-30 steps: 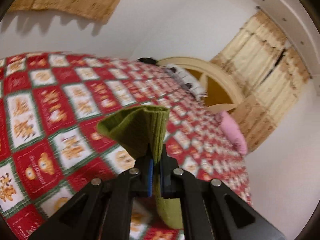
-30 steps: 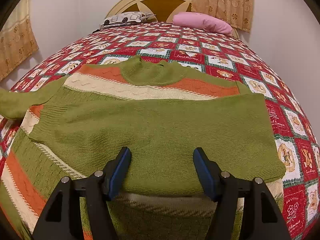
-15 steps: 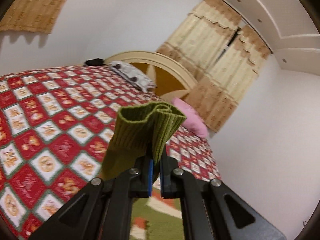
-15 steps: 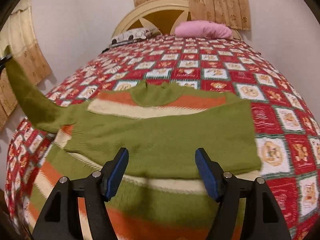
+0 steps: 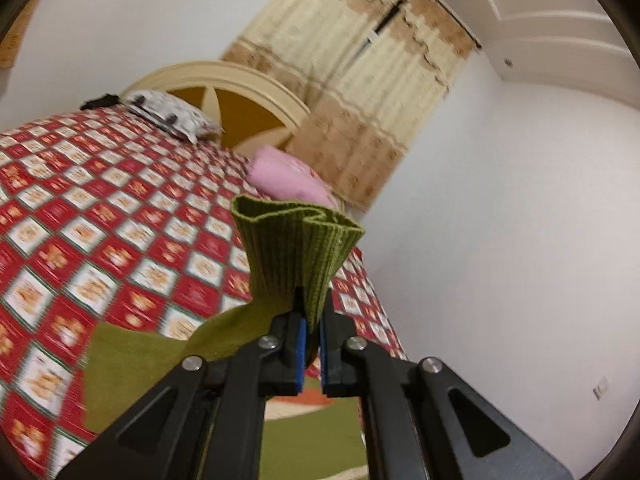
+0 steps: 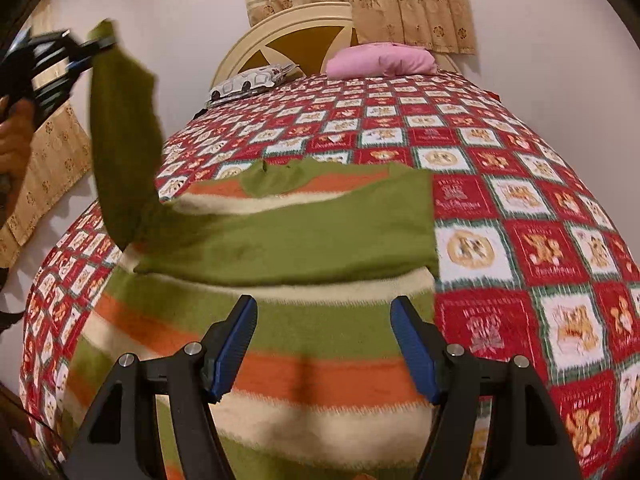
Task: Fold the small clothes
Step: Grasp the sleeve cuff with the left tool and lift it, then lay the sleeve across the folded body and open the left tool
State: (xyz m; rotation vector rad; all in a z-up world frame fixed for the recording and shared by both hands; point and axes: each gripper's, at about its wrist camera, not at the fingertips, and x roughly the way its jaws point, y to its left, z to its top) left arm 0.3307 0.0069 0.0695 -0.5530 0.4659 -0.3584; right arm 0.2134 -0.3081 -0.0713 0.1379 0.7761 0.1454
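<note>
A green sweater (image 6: 280, 320) with orange and cream stripes lies flat on the bed, its right sleeve folded across the chest. My left gripper (image 5: 311, 344) is shut on the ribbed cuff (image 5: 296, 248) of the left sleeve (image 6: 120, 152) and holds it lifted high above the bed's left side; it also shows in the right wrist view (image 6: 86, 50). My right gripper (image 6: 324, 344) is open and empty above the sweater's lower half.
The bed has a red, green and white checked quilt (image 6: 520, 208). A pink pillow (image 6: 380, 60) and a patterned pillow (image 6: 252, 82) lie by the cream headboard (image 6: 296, 24). Curtains (image 5: 360, 100) hang behind; a white wall is to the right.
My left gripper has raised the sleeve cuff higher and swung toward the headboard. My right gripper has pulled back and up from the folded sleeve toward the sweater's lower stripes.
</note>
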